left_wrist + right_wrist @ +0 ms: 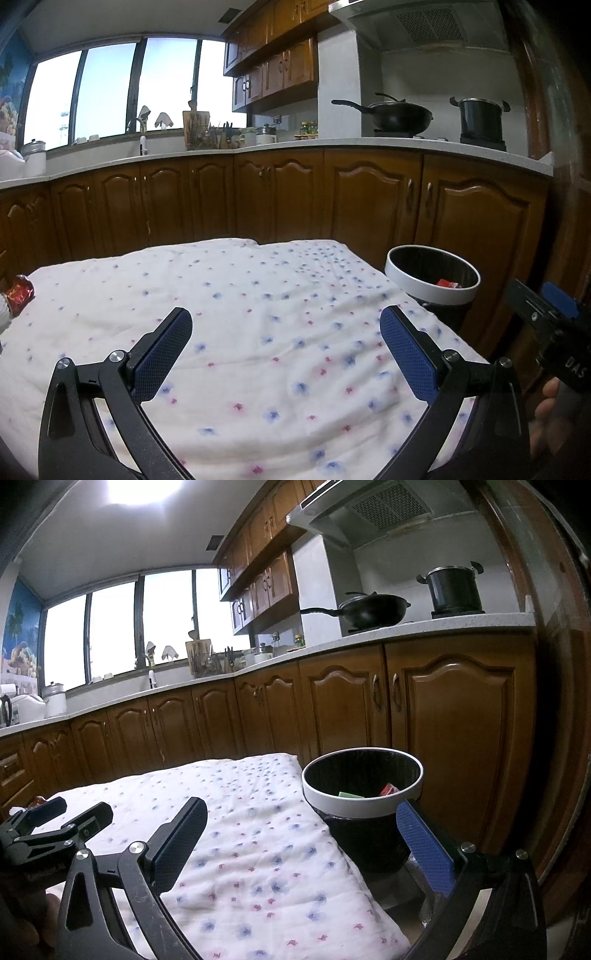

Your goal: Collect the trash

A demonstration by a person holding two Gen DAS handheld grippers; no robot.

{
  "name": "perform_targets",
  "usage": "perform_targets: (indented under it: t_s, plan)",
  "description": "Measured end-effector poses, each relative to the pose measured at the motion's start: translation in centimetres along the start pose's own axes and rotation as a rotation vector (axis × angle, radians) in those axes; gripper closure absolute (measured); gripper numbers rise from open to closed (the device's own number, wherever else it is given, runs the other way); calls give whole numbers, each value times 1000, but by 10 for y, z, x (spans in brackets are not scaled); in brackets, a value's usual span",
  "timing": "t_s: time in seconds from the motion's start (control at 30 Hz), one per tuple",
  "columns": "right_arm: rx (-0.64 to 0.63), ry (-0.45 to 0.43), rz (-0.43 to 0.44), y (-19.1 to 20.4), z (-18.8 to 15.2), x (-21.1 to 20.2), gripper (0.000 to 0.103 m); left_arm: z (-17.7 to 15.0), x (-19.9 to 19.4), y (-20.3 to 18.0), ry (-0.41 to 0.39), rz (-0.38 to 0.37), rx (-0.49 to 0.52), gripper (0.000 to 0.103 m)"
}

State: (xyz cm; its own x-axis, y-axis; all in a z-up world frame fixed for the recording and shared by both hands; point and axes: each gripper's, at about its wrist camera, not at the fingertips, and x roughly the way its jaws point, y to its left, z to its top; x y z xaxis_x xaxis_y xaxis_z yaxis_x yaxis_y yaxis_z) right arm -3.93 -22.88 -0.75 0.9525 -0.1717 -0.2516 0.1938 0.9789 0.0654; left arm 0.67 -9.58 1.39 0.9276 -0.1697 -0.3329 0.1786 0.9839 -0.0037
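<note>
White cotton cloth with small blue and pink flowers covers the surface. Two grippers are over it: the left gripper has its jaws wide apart and holds nothing, and the right gripper is also wide and empty. One round black trash bin with a white rim stands just beside the right edge of the cloth; inside it two pieces show, one green piece and one red piece. One shiny red wrapper lies at the far left edge of the cloth.
</note>
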Motion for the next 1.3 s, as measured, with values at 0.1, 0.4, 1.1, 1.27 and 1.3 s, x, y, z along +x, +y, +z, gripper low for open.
perform_targets:
  t_s: [0.1,0.4,1.1,1.27,1.3]
  plan:
    - [-1,1,1,1,0,0,0,0,0,-1,2,5,5,0]
    - [1,0,0,0,0,0,0,0,0,-1,9,-2,8,0]
    - [7,7,-2,5,-3,-1,0,-2,6,-1,27,-22,16,0]
    - [15,22,0,7,-6,1,0,-3,8,1,37,-25,15,0]
    - [17,25,1,8,-7,2,0,-3,9,2,40,-26,13,0]
